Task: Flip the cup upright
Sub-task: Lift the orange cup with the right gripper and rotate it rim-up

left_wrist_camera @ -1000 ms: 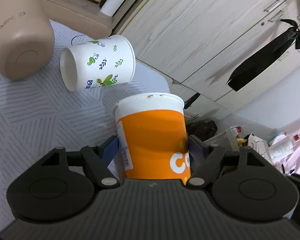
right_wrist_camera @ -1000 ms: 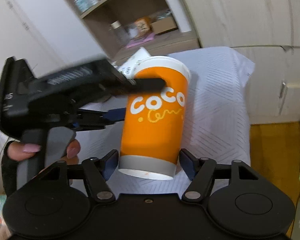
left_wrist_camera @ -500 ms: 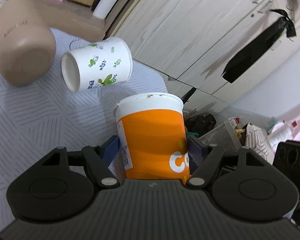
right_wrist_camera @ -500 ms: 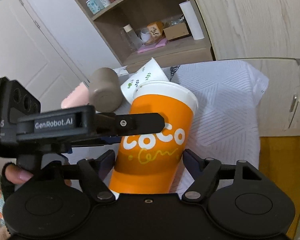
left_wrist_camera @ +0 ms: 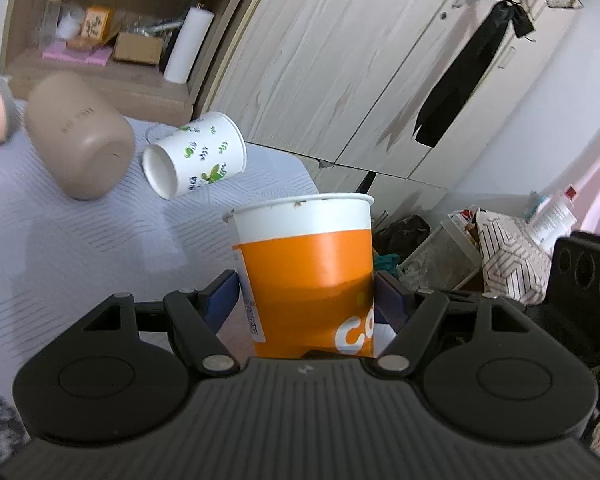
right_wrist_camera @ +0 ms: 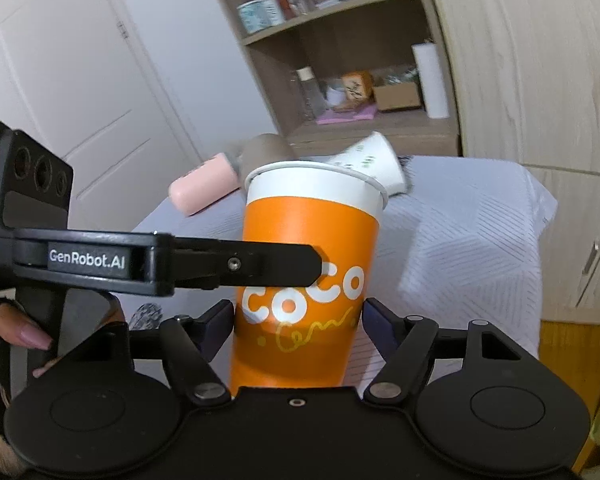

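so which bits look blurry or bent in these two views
Left wrist view: the brown cup is motion-smeared, the orange cup sharp, cabinet lines bowed by the fisheye. Right wrist view: the leaf-print cup and pink cup are soft.

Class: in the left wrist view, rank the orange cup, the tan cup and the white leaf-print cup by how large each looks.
1. orange cup, though it sits nearest the camera, so its true rank is unsure
2. tan cup
3. white leaf-print cup
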A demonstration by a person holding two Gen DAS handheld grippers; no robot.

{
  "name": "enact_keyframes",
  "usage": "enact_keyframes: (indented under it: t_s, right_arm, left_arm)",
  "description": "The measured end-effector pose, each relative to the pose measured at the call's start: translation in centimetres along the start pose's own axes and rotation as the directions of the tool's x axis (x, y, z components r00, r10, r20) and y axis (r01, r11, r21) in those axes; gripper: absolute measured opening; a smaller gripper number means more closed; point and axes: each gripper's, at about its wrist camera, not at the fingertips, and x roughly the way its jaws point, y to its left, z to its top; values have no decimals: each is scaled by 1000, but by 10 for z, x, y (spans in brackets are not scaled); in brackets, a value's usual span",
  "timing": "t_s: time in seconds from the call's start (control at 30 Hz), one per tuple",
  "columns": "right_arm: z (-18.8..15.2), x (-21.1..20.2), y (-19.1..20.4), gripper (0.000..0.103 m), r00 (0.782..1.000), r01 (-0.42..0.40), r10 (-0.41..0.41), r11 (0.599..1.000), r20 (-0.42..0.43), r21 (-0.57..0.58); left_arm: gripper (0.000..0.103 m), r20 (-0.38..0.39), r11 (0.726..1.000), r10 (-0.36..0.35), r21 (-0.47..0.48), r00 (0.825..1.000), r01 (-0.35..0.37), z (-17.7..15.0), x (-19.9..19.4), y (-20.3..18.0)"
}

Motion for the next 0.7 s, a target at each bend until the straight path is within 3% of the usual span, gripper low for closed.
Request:
enact_keyframes:
  t_s: [0.27,0.53,0.7]
  right_arm:
    - [-3,11,52,75,999,5,0,990,39,-143]
    - [0,38,76,76,995,39,-19,976,93,-214]
    - [5,55,94,76,978,153,-100,938,182,-311]
  left_arm:
    - [73,93,996,55,68,994,-61,-15,-53,13]
    - [73,177,987,106,99,979,-125,-18,-71,36]
    - [73,222,976,103,163,969,-141,-7,-69,44]
